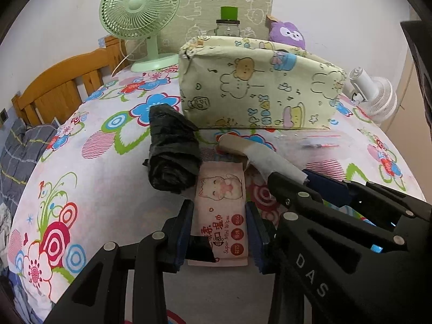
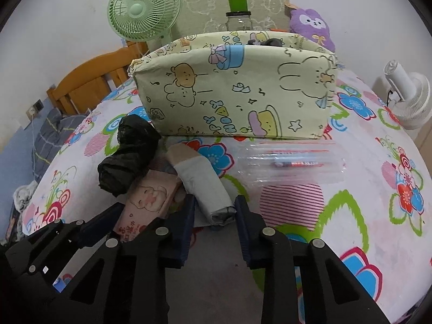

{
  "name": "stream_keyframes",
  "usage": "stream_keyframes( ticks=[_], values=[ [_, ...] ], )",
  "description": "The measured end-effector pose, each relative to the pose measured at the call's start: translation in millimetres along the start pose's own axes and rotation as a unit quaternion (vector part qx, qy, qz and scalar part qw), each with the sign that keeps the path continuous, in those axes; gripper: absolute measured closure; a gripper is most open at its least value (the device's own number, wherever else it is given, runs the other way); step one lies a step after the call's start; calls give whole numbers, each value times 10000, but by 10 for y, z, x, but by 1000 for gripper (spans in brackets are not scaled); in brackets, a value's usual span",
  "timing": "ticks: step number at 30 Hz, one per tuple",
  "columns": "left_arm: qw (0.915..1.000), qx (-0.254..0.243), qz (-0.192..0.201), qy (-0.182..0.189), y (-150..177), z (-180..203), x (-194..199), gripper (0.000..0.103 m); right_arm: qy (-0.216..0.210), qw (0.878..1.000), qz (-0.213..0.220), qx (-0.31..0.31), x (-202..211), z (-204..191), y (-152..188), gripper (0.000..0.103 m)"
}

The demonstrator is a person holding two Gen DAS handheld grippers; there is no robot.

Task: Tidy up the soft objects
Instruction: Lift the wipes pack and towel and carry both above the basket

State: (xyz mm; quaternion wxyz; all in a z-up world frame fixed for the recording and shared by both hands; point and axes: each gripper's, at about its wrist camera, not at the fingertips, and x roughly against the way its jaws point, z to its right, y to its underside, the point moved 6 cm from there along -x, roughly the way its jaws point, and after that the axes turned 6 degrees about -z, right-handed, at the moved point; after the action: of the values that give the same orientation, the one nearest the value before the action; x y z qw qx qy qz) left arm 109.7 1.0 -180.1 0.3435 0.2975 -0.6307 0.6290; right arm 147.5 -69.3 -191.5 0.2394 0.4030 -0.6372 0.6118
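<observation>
A pink wet-wipes pack (image 1: pixel 222 210) lies on the floral sheet between the fingers of my left gripper (image 1: pixel 220 228), which closes on its sides; the pack also shows in the right wrist view (image 2: pixel 147 201). A black plastic bag roll (image 1: pixel 171 159) lies against the pack's far end. My right gripper (image 2: pixel 214 216) straddles the near end of a nearly spent tissue roll (image 2: pixel 201 186) with its jaws apart. A cream cartoon-print fabric box (image 2: pixel 237 91) stands behind them. A clear plastic packet (image 2: pixel 291 163) lies to the right.
A green desk fan (image 1: pixel 139 8), a glass jar with a green lid (image 1: pixel 228 24) and a purple plush (image 1: pixel 287 33) stand behind the box. A white fan (image 2: pixel 407 97) lies at the right edge. A wooden headboard (image 1: pixel 62 86) is at the left.
</observation>
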Motion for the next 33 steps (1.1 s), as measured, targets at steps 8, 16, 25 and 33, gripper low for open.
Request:
stream_keyframes(
  ticks=[8, 16, 25, 33],
  values=[
    [9997, -118, 193, -2, 8, 136, 154, 64, -1, 9997, 232, -104, 210, 94, 57, 73],
    [9991, -166, 382, 51, -26, 245, 307, 64, 142, 9988, 434, -194, 424, 177, 62, 73],
    [9976, -208, 652, 105, -126, 329, 509, 64, 284, 9965, 732, -303, 692, 250, 6, 73],
    [9963, -212, 824, 101, -227, 349, 688, 64, 346, 9944, 949, -322, 914, 239, -85, 73]
  ],
)
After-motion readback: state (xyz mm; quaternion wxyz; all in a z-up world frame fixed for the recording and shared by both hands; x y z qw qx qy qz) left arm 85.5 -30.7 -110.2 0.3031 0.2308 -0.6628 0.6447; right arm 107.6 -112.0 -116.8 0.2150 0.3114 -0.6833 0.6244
